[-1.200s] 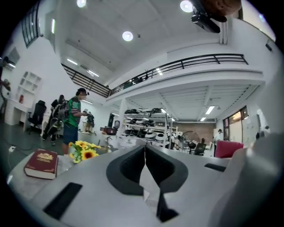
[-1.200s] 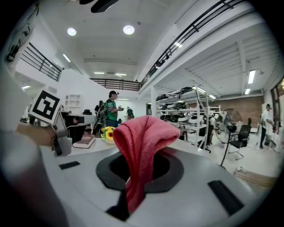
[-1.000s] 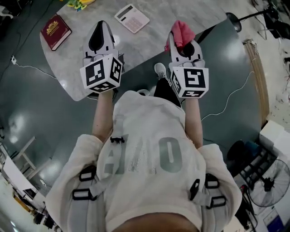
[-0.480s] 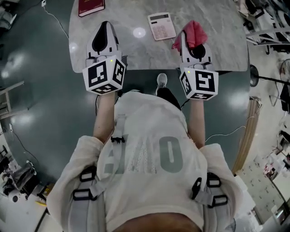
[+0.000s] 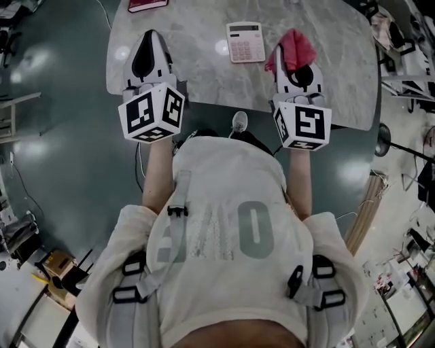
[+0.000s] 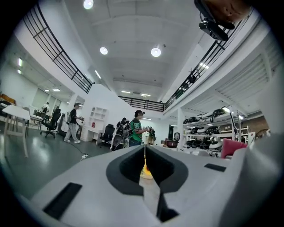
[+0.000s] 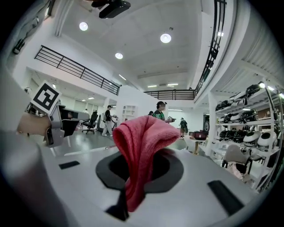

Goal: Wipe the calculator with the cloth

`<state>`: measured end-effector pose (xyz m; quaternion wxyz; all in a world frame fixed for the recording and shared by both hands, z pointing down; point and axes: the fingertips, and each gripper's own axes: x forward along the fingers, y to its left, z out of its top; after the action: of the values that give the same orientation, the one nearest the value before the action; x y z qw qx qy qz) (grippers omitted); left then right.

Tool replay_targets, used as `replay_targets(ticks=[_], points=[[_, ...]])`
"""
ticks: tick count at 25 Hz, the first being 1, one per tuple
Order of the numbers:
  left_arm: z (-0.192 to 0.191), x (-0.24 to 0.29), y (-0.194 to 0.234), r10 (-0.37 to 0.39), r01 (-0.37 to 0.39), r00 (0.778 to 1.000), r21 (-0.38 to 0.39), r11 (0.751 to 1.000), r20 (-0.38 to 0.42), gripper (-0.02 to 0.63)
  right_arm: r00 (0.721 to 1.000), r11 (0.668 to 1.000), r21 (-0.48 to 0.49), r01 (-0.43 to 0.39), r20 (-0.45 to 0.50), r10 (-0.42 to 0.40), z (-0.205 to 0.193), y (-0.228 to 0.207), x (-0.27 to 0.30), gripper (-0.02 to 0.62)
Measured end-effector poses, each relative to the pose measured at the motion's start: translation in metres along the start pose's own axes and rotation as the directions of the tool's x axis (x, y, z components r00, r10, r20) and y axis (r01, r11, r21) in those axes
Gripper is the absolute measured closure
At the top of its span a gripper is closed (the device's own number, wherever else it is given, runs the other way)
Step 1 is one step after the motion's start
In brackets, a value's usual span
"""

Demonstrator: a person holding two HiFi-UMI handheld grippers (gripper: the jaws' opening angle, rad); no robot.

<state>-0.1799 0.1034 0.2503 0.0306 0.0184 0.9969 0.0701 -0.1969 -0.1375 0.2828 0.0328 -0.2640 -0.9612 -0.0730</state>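
A calculator (image 5: 245,42) lies on a marble bench (image 5: 204,75). Left of the calculator, the left gripper (image 5: 151,39) has its fingers closed on nothing. Just right of the calculator, the right gripper's (image 5: 299,68) fingers pinch a red cloth (image 5: 292,49).

The crumpled pink-red terry cloth (image 5: 296,51) is plain. The flat pale-pink plastic calculator (image 5: 245,42) lies on a grey, white-veined marble bench (image 5: 197,68). Left of the calculator, the dark red hardcover book (image 5: 146,4).

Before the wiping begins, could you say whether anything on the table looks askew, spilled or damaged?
Nothing stands out: the calculator lies flat on the marble table, and the pink cloth is clamped in the right gripper.
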Motion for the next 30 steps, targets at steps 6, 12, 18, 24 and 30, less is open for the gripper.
replay_targets(ticks=[6,12,18,24,30], points=[[0.003,0.013,-0.010,0.024,-0.023,0.999,-0.002,1.000,0.042,0.583,1.000,1.000,-0.023,-0.021,0.010,0.021,-0.006,-0.010,0.002,0.543],[0.008,0.017,-0.029,0.044,-0.042,0.996,-0.025,0.999,0.083,0.583,0.998,0.998,-0.033,-0.047,0.045,0.049,-0.001,-0.030,-0.001,0.543],[0.008,0.021,-0.041,0.015,-0.009,0.995,-0.059,0.998,0.096,0.581,0.996,0.998,-0.013,-0.062,0.058,0.062,-0.003,-0.044,0.014,0.543],[0.021,0.043,-0.033,0.009,-0.002,0.995,-0.066,0.998,0.101,0.581,0.995,0.997,-0.009,-0.080,0.065,0.080,0.006,-0.047,0.036,0.543],[0.023,0.059,-0.039,-0.055,0.060,0.995,-0.050,0.997,0.089,0.575,0.994,0.996,0.005,-0.086,0.061,0.086,0.005,-0.049,0.049,0.543]])
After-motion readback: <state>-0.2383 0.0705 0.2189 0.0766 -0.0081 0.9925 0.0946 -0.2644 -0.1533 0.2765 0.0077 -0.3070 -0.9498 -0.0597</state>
